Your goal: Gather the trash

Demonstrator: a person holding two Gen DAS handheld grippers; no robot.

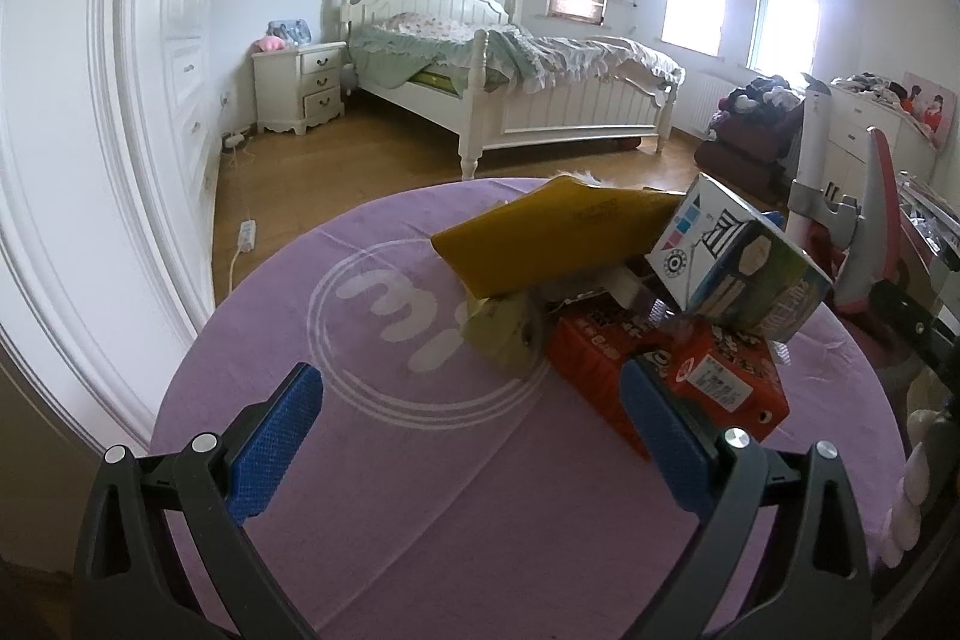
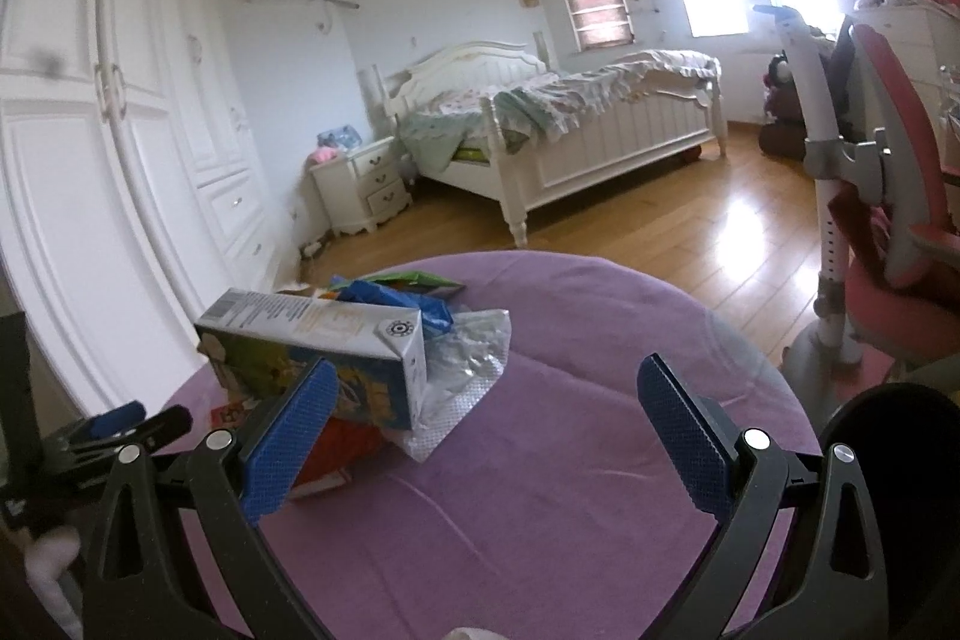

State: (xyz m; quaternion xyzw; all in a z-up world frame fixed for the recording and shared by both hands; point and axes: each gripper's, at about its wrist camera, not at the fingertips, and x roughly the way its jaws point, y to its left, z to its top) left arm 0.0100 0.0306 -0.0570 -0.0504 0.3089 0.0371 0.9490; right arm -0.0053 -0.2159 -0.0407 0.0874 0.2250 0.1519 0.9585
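A heap of trash lies on the round purple-covered table (image 1: 372, 460). In the left wrist view the heap holds a yellow packet (image 1: 540, 238), a red carton (image 1: 666, 370), a white and green carton (image 1: 738, 268) tilted on top, and a pale crumpled wrapper (image 1: 504, 334). My left gripper (image 1: 474, 430) is open just short of the heap, its right finger beside the red carton. In the right wrist view the white and green carton (image 2: 318, 346) lies over clear plastic (image 2: 468, 358) and a blue wrapper (image 2: 396, 298). My right gripper (image 2: 486, 430) is open, its left finger next to the carton.
A pink and grey chair (image 2: 882, 196) stands to the right of the table, and a black round rim (image 2: 888, 436) shows at its right edge. Behind are a white bed (image 1: 510, 70), a nightstand (image 1: 300, 88), white wardrobes (image 2: 120, 130) and wooden floor.
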